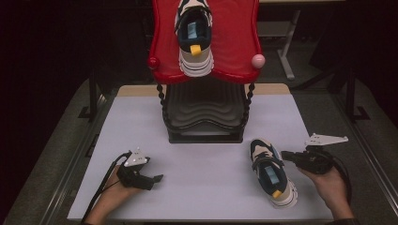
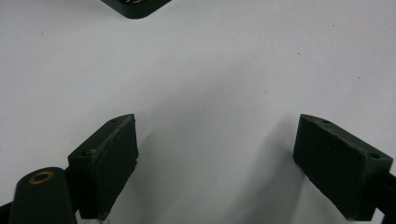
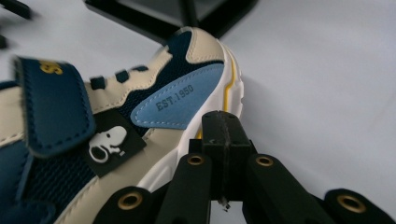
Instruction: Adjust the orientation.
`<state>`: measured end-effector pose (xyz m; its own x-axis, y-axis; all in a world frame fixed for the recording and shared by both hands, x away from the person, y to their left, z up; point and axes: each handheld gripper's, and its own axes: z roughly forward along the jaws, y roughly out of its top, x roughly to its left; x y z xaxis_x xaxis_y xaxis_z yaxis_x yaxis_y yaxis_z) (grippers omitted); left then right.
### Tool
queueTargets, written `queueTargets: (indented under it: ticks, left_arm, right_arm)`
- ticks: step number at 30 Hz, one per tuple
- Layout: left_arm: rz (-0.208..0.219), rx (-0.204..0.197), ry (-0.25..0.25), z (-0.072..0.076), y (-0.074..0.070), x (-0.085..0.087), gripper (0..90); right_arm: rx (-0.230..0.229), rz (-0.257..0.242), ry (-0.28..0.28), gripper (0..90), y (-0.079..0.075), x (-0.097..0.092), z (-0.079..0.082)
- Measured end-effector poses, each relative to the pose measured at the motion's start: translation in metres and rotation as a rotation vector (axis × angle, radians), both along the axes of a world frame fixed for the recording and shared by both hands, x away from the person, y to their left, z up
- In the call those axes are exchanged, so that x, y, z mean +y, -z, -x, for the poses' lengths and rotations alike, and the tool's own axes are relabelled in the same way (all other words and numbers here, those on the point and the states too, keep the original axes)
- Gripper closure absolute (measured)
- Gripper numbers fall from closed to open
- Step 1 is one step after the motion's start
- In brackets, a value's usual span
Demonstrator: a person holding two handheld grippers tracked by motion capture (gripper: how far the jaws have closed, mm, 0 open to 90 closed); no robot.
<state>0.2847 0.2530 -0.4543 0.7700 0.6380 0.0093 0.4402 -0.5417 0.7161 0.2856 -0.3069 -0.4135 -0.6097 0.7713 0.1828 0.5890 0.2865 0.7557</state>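
At the lower right of the high view, your right gripper [image 1: 287, 156] has its jaws pressed together, empty, just beside the sneaker [image 1: 273, 172] lying on the table [image 1: 206, 187]; at lower left, your left gripper [image 1: 159, 178] rests with jaws apart.

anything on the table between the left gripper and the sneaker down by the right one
No. In the high view, the stretch of white table between the left gripper and the sneaker is bare.
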Motion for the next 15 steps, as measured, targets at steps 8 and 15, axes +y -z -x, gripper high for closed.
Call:
queueTargets:
  ticks: [8,15]
  left_arm:
    - [0.0,0.0,0.0,0.0,0.0,0.0,12.8]
    - [0.0,-0.001,-0.001,0.0,0.0,0.0,12.9]
  right_arm:
    - [0.057,0.055,0.0,89.8,0.014,0.002,-0.006]
    - [0.062,0.071,0.009,89.7,0.015,-0.009,0.004]
